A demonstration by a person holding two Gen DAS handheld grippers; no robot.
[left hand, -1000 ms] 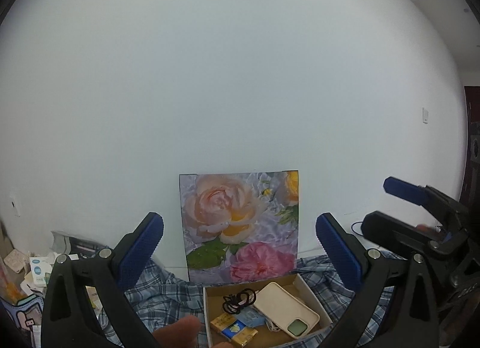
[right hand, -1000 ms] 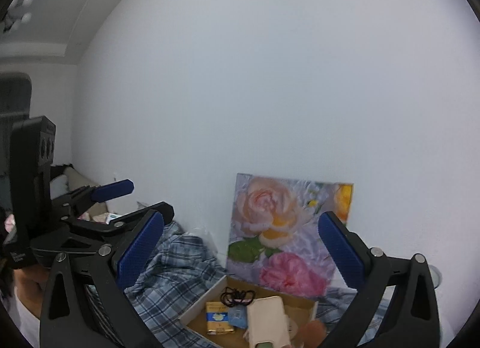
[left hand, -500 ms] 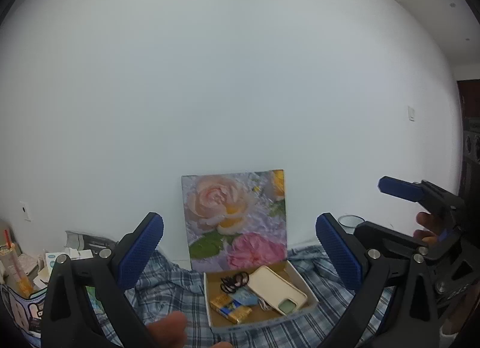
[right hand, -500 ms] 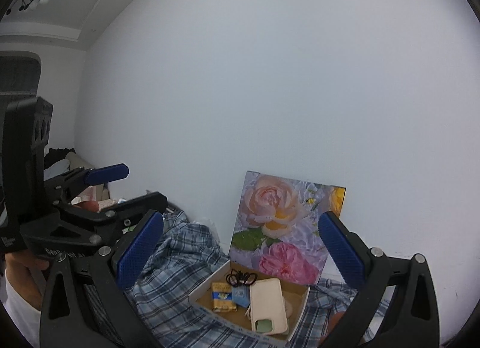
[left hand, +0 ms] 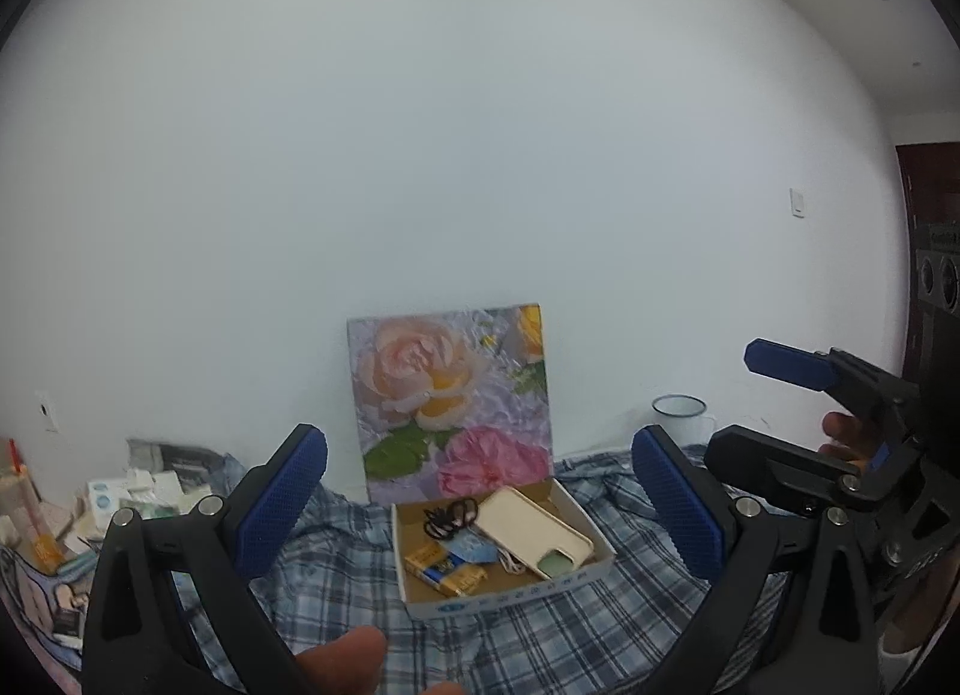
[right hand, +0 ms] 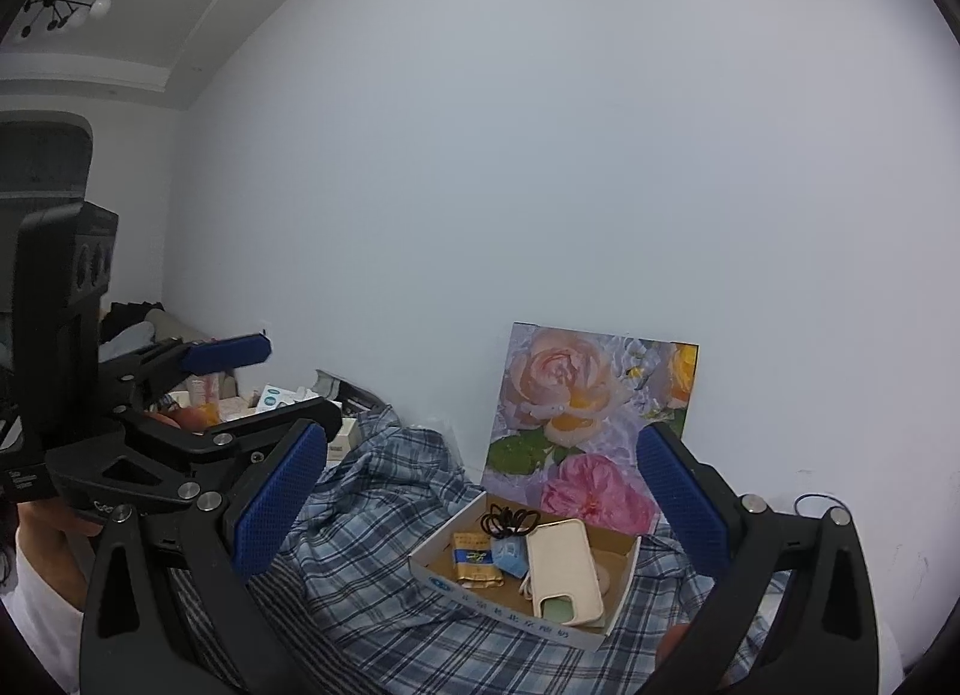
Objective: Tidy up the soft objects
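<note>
A rumpled blue plaid cloth (left hand: 540,629) (right hand: 372,563) covers the surface below both grippers. An open cardboard box (left hand: 591,572) (right hand: 444,536) sits on it, holding a cream phone case (left hand: 534,527) (right hand: 564,566), black hair ties (left hand: 450,515) (right hand: 510,521) and small gold and blue packets (left hand: 444,569) (right hand: 477,563). My left gripper (left hand: 480,506) is open and empty, held above the cloth in front of the box. My right gripper (right hand: 480,506) is open and empty, to the box's left. Each gripper shows in the other's view.
A flower painting (left hand: 456,401) (right hand: 594,431) leans on the white wall behind the box. A clutter of small boxes and packets (left hand: 120,503) (right hand: 270,401) lies at the left. A white enamel cup (left hand: 681,416) stands at the right by the wall.
Both cameras have tilted down and pulled back, so the box and more plaid cloth have come into fuller view. Both grippers stay open.
</note>
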